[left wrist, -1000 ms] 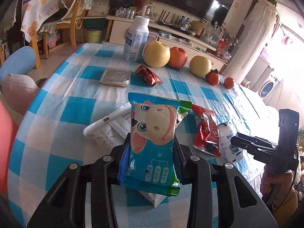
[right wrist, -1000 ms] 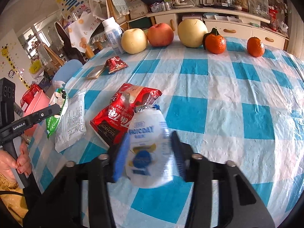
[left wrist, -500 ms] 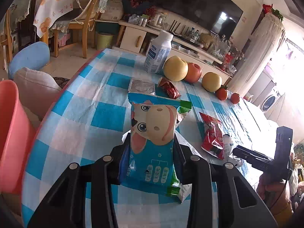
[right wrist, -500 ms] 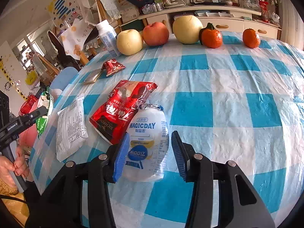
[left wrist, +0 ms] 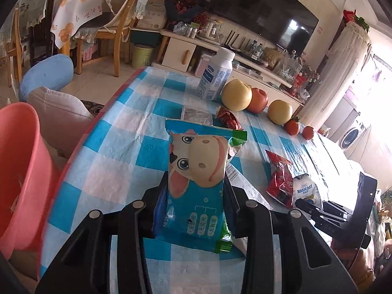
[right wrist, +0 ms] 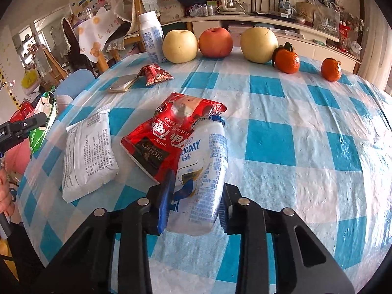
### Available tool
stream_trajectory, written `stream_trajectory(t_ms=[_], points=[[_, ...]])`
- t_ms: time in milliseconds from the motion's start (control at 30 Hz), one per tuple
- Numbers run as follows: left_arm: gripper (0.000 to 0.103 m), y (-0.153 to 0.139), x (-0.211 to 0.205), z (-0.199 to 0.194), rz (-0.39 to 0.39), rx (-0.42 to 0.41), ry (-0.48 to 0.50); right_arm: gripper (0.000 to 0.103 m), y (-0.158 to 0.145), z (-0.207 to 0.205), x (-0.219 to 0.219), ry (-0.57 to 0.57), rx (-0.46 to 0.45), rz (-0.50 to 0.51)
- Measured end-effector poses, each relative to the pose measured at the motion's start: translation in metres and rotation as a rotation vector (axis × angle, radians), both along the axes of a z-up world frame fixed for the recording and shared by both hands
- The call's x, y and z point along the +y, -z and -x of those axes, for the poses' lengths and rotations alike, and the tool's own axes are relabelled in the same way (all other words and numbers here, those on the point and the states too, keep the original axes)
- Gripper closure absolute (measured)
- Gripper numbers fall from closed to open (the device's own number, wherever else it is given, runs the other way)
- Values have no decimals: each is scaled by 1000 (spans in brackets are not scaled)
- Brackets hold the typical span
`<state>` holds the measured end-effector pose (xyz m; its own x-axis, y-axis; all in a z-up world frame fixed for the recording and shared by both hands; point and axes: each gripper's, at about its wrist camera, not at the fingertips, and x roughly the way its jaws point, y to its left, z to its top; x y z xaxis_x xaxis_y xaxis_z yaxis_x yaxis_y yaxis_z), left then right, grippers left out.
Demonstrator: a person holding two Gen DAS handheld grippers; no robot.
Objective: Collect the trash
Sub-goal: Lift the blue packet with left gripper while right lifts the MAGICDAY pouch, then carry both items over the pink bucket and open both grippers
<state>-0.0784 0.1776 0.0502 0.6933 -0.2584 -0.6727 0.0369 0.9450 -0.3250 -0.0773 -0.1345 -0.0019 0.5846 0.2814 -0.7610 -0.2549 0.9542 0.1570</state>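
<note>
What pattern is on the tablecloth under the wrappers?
The tablecloth is a blue and white check, seen best in the right wrist view.

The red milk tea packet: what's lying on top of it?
The white MAGICDAY bottle, crushed and held in the right tongs, overlaps the red milk tea packet along its right edge. Whatever lies beneath the packet is covered.
</note>
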Motion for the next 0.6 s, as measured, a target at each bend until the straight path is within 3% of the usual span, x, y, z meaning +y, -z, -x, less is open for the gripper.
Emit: stream_trajectory(t_ms=[200, 600], points=[[62, -5, 10, 2, 14, -14, -17, 81, -8, 14, 10, 20, -53, 41], [62, -21, 40, 15, 49, -66, -78, 82, -49, 39, 45, -12, -143, 59]])
